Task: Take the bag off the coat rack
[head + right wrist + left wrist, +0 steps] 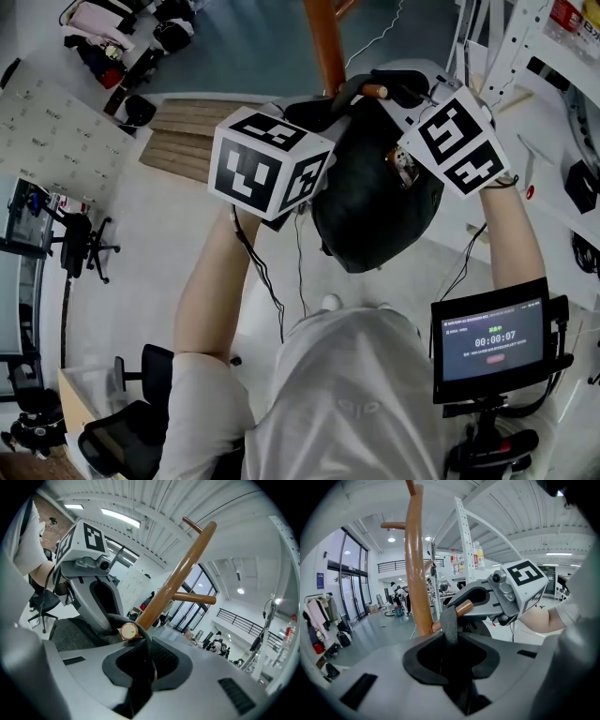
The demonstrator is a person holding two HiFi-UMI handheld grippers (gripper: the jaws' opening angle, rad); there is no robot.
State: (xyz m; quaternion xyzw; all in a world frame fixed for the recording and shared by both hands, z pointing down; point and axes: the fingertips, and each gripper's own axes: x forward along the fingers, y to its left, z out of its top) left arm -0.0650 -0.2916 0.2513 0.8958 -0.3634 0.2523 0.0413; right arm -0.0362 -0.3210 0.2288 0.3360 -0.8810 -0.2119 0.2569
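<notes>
Head view: bag (375,202), black and rounded, hangs against the rack (323,42), below a short wooden peg (375,91) and in front of the person's chest. Its dark strap (450,623) passes up and over that peg; the bag is not off the rack. Left gripper view: left gripper (450,653) has its jaws closed on the strap just below the peg, and the strap runs straight up from the jaws to the peg's upper side. Right gripper view: right gripper (140,667) likewise has its jaws clamped on the strap, with the peg's round end face directly above the jaws. The two grippers face each other across the peg, close together, one on each side of the strap loop; each shows in the other's view. The rack's orange-brown pole rises behind the peg, with further pegs branching higher up. A monitor (492,342) showing a timer stands at the person's right side. A black office chair (131,422) stands on the floor at the person's left. White shelving (464,550) with bottles (477,555) stands beyond the rack.
</notes>
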